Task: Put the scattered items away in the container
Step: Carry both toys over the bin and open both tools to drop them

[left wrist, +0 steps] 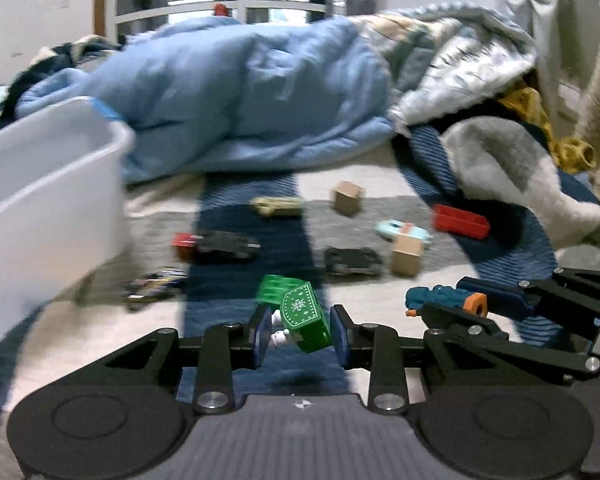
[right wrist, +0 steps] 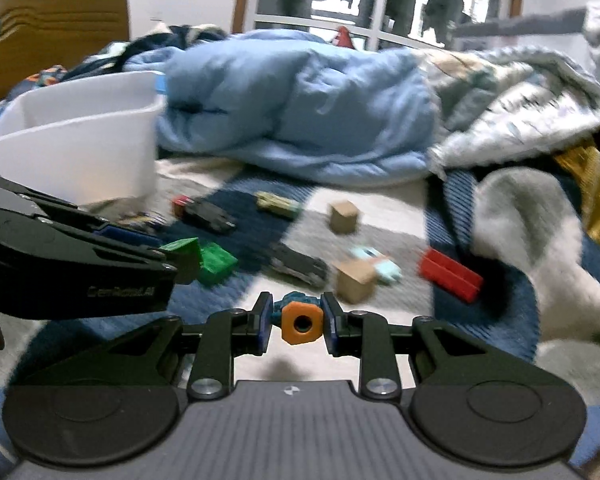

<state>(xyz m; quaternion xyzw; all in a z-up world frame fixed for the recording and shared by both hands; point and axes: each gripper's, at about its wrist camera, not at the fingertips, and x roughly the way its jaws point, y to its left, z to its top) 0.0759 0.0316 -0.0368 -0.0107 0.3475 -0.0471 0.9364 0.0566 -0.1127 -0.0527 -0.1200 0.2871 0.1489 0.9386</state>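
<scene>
Carrying both toys to the bin [left wrist: 48, 184] at ten o'clock wants level wrists: left gripper [left wrist: 300, 330] jaws clamp the green block [left wrist: 304, 320], right gripper [right wrist: 296, 322] jaws pinch the orange-capped toy [right wrist: 300, 322]; cars and blocks lie scattered at twelve o'clock

White bin [left wrist: 48, 184] cut by left edge; multicolored toy car [left wrist: 154, 285] motion-blurred, details unreadable.
</scene>
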